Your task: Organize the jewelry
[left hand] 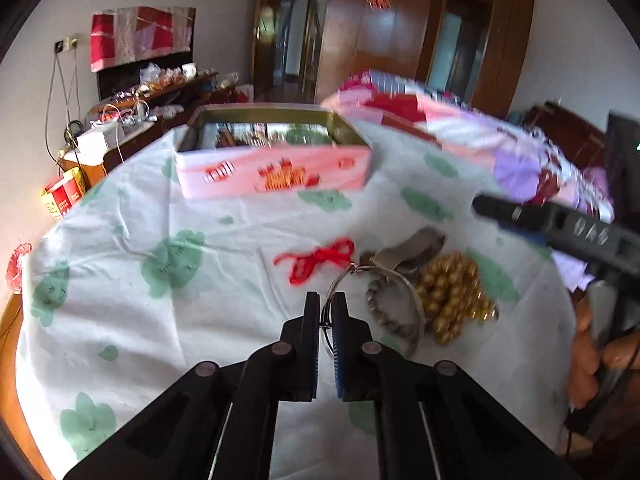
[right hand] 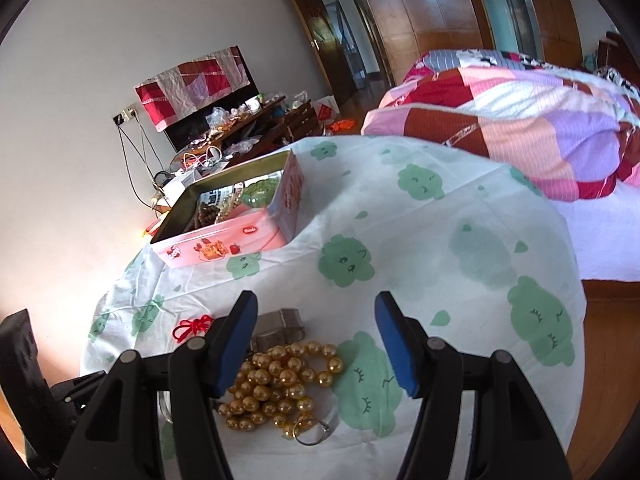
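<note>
Carrying the thin silver bangle to the pink tin is judged to be the step in hand, and it would be done best with a slow, level lift so that the hoop is not dragged through the pile beside it. In the left wrist view the left gripper is seen at lower centre, its jaws drawn almost together with only a narrow slit between them, and the bangle's wire is pinched in that slit. The far end of the hoop appears to reach the red cord and the grey watch strap; whether it is snagged on either cannot be told. A dark bead bracelet and a heap of gold beads lie just right of the jaws on the flowered cloth. The open tin stands at upper centre, well apart from the pile. At the right edge the right gripper is partly visible.

In the right wrist view the right gripper is held wide open at lower centre, nothing being gripped. The gold beads lie below its left finger, with a small ring at their near edge. The tin sits at centre left, with jewelry already inside.
</note>
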Demonstrator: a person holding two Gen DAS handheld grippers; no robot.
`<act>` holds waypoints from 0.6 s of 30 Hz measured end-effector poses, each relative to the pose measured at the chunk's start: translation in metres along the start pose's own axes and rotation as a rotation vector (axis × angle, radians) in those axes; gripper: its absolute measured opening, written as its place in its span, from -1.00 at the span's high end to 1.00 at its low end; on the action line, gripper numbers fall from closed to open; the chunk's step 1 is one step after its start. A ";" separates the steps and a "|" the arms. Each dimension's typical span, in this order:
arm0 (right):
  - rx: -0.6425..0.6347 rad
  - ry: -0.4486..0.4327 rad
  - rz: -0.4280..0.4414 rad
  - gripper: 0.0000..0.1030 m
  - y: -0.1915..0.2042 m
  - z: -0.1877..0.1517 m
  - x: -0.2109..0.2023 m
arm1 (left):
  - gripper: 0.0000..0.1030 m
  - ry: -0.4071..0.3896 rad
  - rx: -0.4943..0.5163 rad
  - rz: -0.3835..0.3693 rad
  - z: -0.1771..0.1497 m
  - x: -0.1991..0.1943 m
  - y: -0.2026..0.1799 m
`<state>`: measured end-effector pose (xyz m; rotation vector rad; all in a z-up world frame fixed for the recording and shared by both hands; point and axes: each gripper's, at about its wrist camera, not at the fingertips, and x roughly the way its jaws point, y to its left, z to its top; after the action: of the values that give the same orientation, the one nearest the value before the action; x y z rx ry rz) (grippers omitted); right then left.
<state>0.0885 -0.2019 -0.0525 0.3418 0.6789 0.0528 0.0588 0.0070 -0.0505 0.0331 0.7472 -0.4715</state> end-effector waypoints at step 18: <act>-0.039 0.170 0.091 -0.25 0.021 -0.002 0.046 | 1.00 -0.058 -0.051 -0.006 0.018 -0.021 0.026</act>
<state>0.1249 -0.1745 -0.0750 0.3325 0.8293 0.1829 0.0681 0.0354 -0.0268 -0.0301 0.7022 -0.4573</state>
